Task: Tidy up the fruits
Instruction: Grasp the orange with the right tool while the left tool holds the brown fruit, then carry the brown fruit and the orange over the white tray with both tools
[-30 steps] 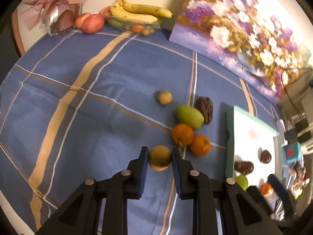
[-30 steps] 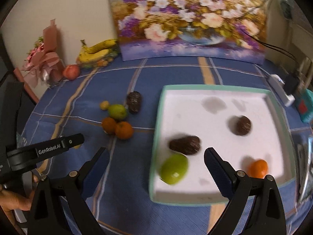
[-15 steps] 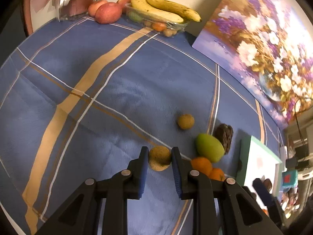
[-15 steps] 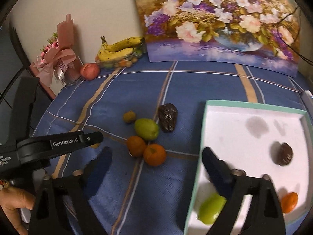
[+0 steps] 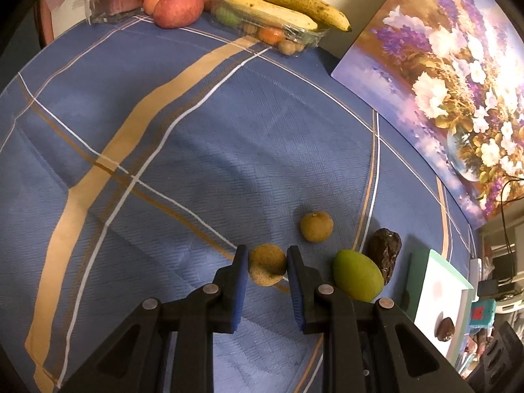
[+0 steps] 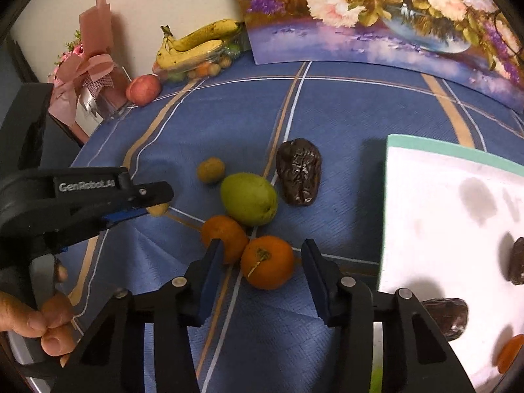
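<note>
- A counter under a blue checked cloth (image 5: 229, 137) stands against a pale wall, a flower painting (image 6: 376, 13) propped at the back.
- The loose fruit lies in a cluster near the middle: two oranges, the nearer orange (image 6: 267, 262) touching its neighbour (image 6: 224, 237), a green fruit (image 6: 249, 198) behind them, a dark wrinkled date (image 6: 298, 171) beside that, and a small yellow-brown fruit (image 6: 211, 170) a little apart.
- The right gripper (image 6: 262, 271) has come over from the white tray (image 6: 435, 216) to this cluster; its jaws have just been closing and now bracket the nearer orange without pressing on it, gaps showing on both sides.
- The left gripper (image 5: 267, 265) stays clenched on a round tan fruit (image 5: 267, 268), carried low over the cloth just beside the cluster.
- The tray, teal-rimmed, sits to the right and already holds dates and an orange.
- Judging by this, the right side has dropped off one piece and is about to take the next; the tan fruit probably heads to the tray too.
- Bananas (image 6: 196, 42) in a clear box, an apple (image 6: 144, 90) and a pink bouquet (image 6: 88, 65) sit at the far edge.
</note>
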Tool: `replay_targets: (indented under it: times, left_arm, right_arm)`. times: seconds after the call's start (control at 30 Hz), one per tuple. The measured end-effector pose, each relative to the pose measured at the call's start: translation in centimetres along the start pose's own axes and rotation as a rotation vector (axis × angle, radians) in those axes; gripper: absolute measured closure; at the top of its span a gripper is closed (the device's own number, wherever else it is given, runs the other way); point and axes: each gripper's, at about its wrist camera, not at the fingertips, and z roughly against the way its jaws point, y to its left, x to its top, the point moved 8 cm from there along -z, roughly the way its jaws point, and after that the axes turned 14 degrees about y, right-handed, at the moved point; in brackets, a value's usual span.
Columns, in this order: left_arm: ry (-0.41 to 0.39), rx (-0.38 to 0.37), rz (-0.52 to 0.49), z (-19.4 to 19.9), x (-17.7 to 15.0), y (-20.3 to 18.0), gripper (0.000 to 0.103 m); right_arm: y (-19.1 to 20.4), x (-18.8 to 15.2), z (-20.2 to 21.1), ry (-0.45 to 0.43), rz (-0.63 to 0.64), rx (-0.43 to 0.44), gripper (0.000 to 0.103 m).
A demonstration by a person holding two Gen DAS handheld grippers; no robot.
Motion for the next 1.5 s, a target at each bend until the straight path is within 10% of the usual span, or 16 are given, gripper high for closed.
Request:
replay_targets:
  times: [0.77,1.5]
  left_arm:
    - [-0.012,-0.018,-0.036,1.3,-0.3,-1.5,0.078]
    - [-0.09,-0.092,-0.224,6.4,-2.9,-9.6,0.078]
  right_arm:
    - [-0.2,-0.8,0.2,0.013,-0.019,0.065,0.067]
    - [-5.6,-0.7,8.8,-0.149,-0.138,-0.068,0.067]
